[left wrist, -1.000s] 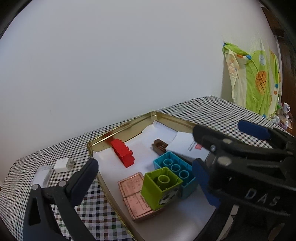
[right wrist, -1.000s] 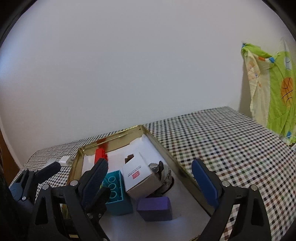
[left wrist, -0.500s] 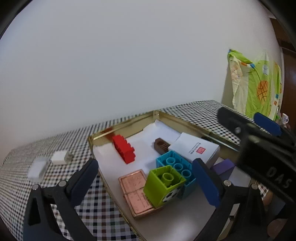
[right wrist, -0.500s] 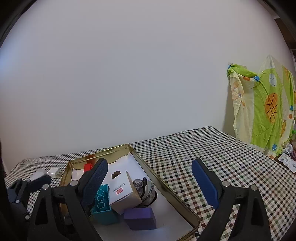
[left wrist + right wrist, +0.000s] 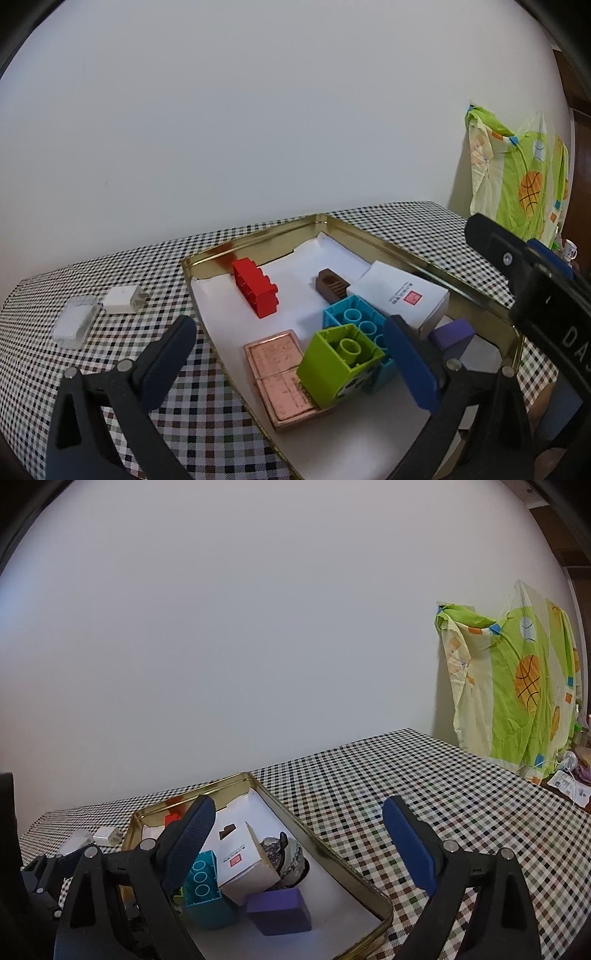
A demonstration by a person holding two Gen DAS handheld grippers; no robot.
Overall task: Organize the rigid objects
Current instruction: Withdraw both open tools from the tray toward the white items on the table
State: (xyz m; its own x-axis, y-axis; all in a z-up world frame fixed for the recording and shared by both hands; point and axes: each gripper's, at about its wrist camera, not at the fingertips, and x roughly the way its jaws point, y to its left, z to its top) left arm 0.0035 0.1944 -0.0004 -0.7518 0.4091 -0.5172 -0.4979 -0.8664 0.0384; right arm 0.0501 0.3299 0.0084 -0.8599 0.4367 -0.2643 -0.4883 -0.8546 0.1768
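Checkered tablecloth [image 5: 424, 794] holds gold tray [image 5: 332, 853]; white box [image 5: 243, 864] half-hides something patterned.

Lighting was soft, even and moderately bright, with faint shadows only. Both fisheye views bowed strongly at dark vignetted corners. Focus stayed acceptable; slight softness throughout.

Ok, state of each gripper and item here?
Left gripper: open, empty.
Right gripper: open, empty.
Tin tray: lidless, paper-lined.
Green block: tilted, in tray.
Red block: on its side.
White box: closed, propped.
Charger: outside tray.
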